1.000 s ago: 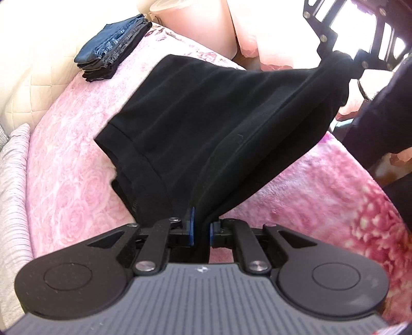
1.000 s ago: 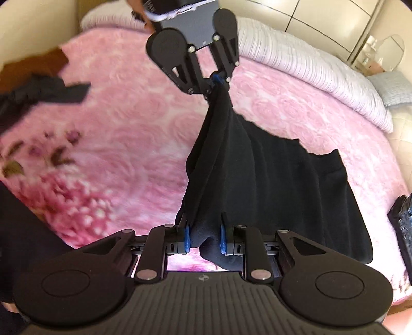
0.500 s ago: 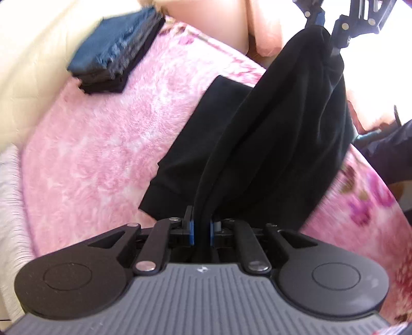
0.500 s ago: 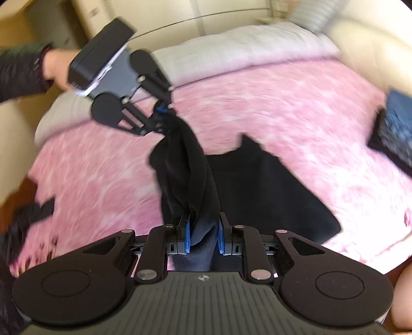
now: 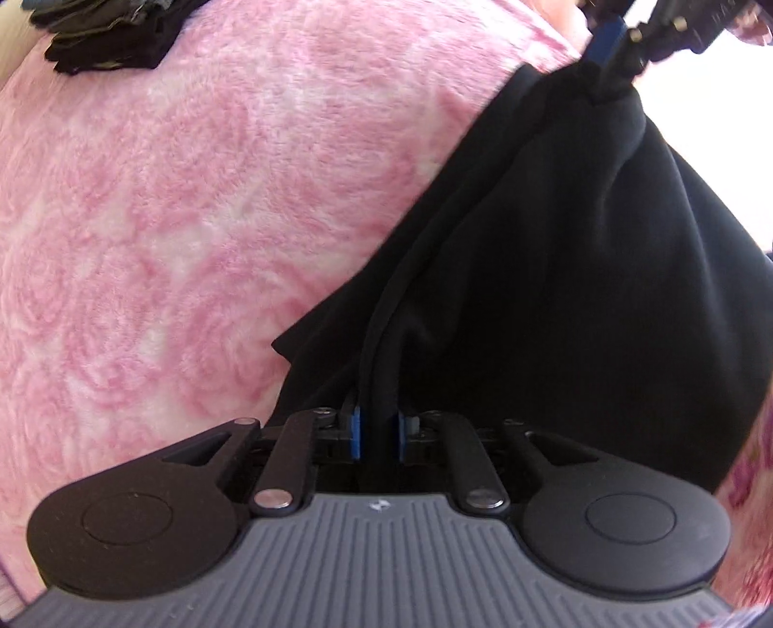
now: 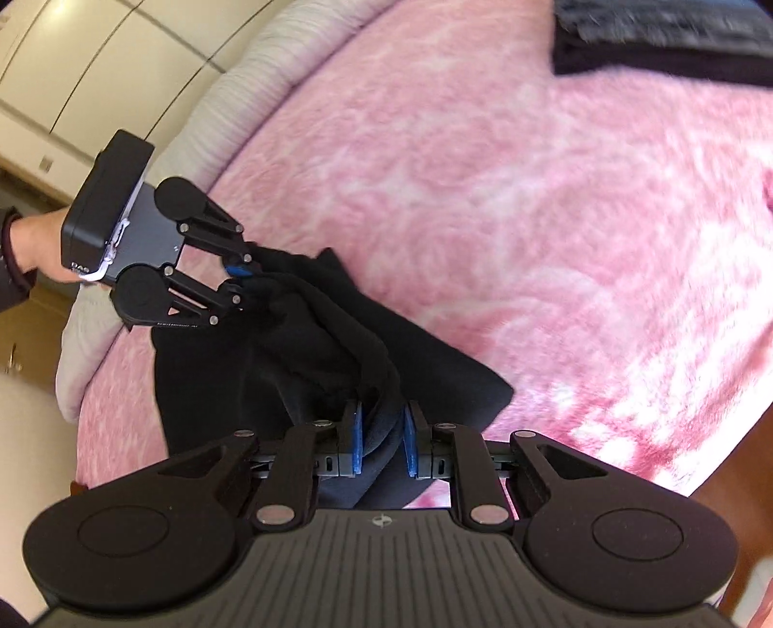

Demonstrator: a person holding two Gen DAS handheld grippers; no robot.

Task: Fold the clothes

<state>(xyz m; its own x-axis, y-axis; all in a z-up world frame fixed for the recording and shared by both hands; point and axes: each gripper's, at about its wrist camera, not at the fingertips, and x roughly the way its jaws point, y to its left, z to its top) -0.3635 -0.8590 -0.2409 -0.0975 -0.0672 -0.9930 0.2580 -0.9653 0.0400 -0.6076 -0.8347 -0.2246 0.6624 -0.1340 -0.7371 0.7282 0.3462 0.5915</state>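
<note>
A black garment [image 5: 555, 290] lies doubled over on the pink floral blanket [image 5: 193, 193]. My left gripper [image 5: 379, 430] points down with a rolled edge of the cloth between its blue pads; its jaws are opening slightly but still touch the cloth. In the right wrist view, the right gripper [image 6: 382, 435] holds another bunched part of the same garment [image 6: 290, 362], and its jaws are closing on it. The left gripper [image 6: 239, 280] shows there too, held by a person's hand [image 6: 38, 246]. The right gripper's tips [image 5: 613, 53] pinch the cloth at the top right of the left wrist view.
A stack of folded dark and denim clothes [image 5: 106, 34] sits at the blanket's far corner, also seen as the stack [image 6: 666, 38]. A striped grey bolster [image 6: 270, 63] runs along the bed's edge, with cream cupboard doors [image 6: 72, 48] behind it.
Both grippers have swept across and down with the garment's edge. The spread cloth is now folded over itself low on the blanket. The right gripper has rolled, and the clothes stack slid to the frame edge.
</note>
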